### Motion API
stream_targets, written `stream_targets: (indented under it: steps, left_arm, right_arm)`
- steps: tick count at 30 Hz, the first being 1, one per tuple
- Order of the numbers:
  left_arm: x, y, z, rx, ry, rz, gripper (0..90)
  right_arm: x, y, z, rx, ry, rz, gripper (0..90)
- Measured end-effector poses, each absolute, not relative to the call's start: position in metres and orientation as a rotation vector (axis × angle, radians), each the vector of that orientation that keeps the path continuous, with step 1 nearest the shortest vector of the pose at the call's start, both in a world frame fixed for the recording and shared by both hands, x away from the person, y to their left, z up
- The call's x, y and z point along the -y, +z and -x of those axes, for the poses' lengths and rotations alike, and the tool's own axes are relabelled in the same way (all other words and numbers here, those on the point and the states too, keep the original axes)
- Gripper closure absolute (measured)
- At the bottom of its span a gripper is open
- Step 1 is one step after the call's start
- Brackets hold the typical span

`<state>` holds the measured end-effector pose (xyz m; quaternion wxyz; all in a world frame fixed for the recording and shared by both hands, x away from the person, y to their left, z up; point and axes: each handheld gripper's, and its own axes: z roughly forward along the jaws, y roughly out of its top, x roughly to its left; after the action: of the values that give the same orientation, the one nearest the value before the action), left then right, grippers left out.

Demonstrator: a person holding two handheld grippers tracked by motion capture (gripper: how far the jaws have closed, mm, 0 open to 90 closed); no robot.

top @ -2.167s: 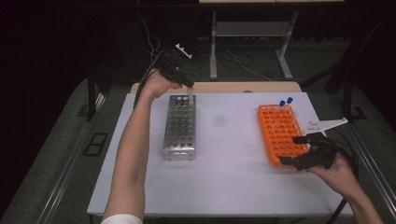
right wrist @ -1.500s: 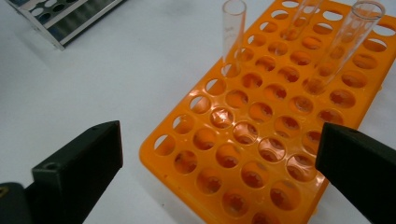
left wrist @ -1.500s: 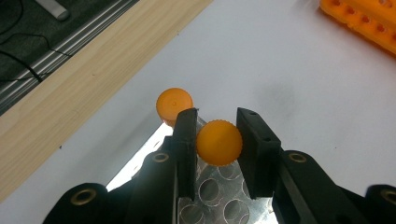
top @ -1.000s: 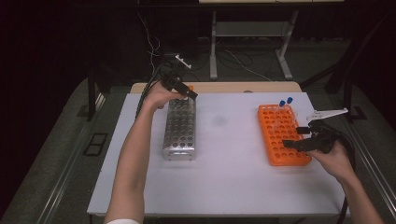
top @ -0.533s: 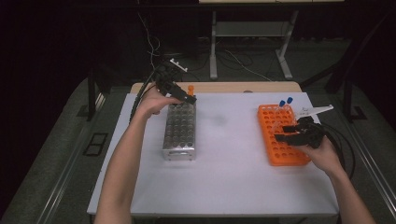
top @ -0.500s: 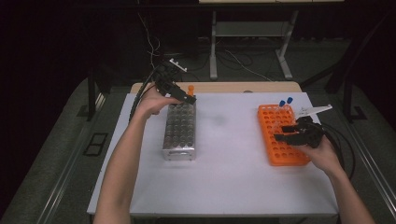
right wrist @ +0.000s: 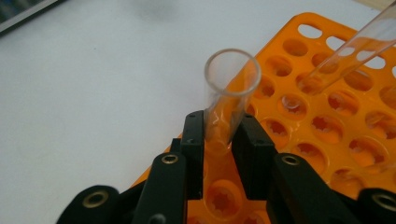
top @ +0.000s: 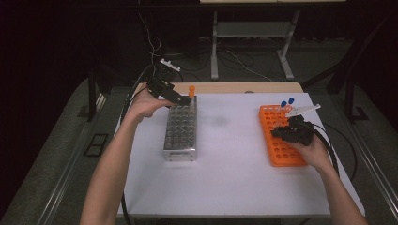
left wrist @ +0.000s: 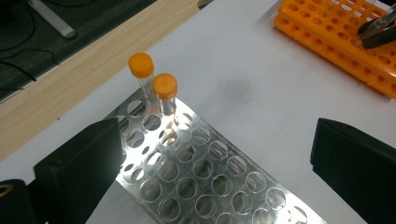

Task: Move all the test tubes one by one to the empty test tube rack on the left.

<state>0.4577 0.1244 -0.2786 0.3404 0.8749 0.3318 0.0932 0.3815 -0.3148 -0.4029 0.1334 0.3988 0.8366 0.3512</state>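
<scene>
The left gripper (top: 184, 100) hangs over the far end of the perforated silver metal tube rack (top: 180, 130), its jaws having just spread wide with nothing between them. Two clear tubes with orange caps (left wrist: 159, 88) stand in the rack's far holes, just ahead of those jaws. The right gripper (right wrist: 219, 128) has just closed and pinches an uncapped clear plastic tube (right wrist: 227, 95) above the orange plastic tube rack (right wrist: 341, 107), the tube's open mouth rising beyond its jaws.
</scene>
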Motion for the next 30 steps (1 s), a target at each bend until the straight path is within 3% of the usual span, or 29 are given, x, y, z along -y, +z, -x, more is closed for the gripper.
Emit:
stream_targets:
  steps: [11, 30]
  left_arm:
    - [-0.120, -0.278, -0.449, -0.823, 0.228, -2.299, 0.8]
    - [-0.100, -0.267, -0.427, -0.692, 0.199, -2.338, 0.8]
  right_arm:
    - [0.307, -0.397, -0.383, -2.421, 0.954, -1.089, 74.9]
    - [0.289, -0.338, -0.369, -2.517, 1.076, -1.006, 75.0]
